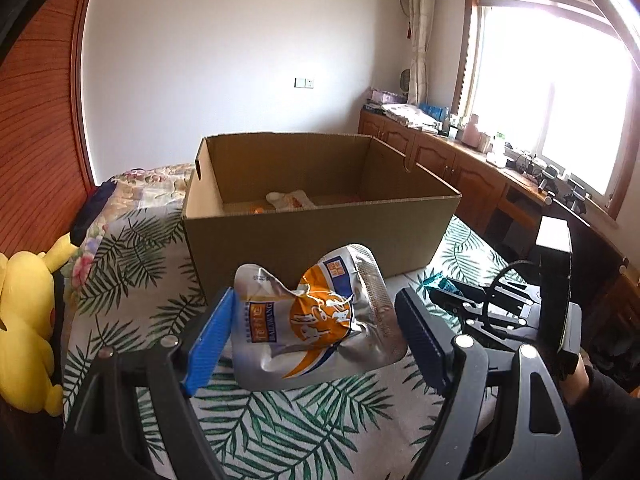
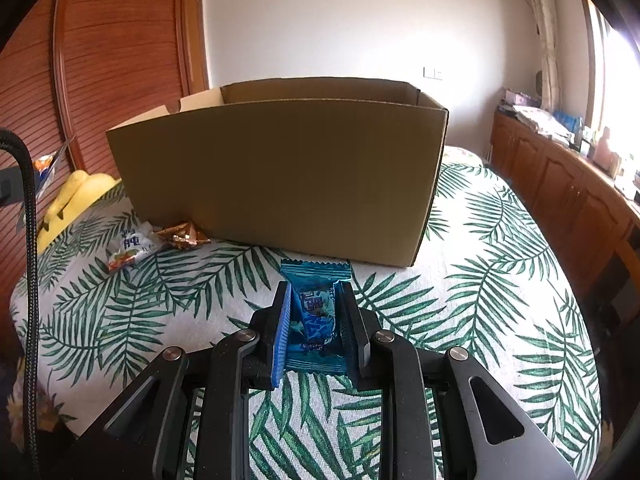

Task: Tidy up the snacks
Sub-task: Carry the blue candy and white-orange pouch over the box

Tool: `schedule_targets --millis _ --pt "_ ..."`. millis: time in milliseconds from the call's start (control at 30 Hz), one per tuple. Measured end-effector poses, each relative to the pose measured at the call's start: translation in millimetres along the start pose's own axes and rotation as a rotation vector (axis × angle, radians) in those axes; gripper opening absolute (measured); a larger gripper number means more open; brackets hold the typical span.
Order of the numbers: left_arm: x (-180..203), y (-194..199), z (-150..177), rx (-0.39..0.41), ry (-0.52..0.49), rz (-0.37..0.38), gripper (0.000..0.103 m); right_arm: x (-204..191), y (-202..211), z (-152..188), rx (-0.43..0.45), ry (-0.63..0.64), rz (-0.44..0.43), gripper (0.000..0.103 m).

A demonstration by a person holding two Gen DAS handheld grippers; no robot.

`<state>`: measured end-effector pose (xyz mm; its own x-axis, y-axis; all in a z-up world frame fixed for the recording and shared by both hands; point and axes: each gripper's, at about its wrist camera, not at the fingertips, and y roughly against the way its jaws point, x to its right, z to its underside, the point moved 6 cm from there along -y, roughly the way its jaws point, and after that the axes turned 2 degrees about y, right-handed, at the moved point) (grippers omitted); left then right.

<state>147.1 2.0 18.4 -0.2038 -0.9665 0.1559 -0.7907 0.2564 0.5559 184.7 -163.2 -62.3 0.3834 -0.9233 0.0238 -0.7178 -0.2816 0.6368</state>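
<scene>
An open cardboard box (image 1: 320,236) stands on the leaf-print bed, with a white snack packet (image 1: 288,199) lying inside. My left gripper (image 1: 316,332) is shut on a crumpled silver-and-orange snack pouch (image 1: 308,320) and holds it above the bed, in front of the box. My right gripper (image 2: 314,320) is shut on a blue candy wrapper (image 2: 314,312), just short of the box's near wall (image 2: 280,176). The right gripper also shows in the left wrist view (image 1: 452,290). A white packet (image 2: 130,250) and a brown wrapper (image 2: 182,236) lie by the box's left corner.
A yellow plush toy (image 1: 24,332) lies at the bed's left edge, next to a wooden wardrobe (image 2: 100,60). Wooden cabinets (image 1: 460,160) with clutter run under the window on the right. A black cable (image 2: 28,240) hangs at the left.
</scene>
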Motion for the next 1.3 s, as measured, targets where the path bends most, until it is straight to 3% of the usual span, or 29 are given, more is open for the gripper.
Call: schedule_targets --millis 600,1300 --pt "-11.7 -20.6 -45.3 0.046 0.006 0.023 0.081 -3.7 38.5 -72.2 0.127 0.086 -0.049 0.021" --pt "-34.2 -74.4 -96.8 0.071 0.018 0.034 0.081 -16.0 1.7 -133.0 0.179 0.148 -0.100 0.022"
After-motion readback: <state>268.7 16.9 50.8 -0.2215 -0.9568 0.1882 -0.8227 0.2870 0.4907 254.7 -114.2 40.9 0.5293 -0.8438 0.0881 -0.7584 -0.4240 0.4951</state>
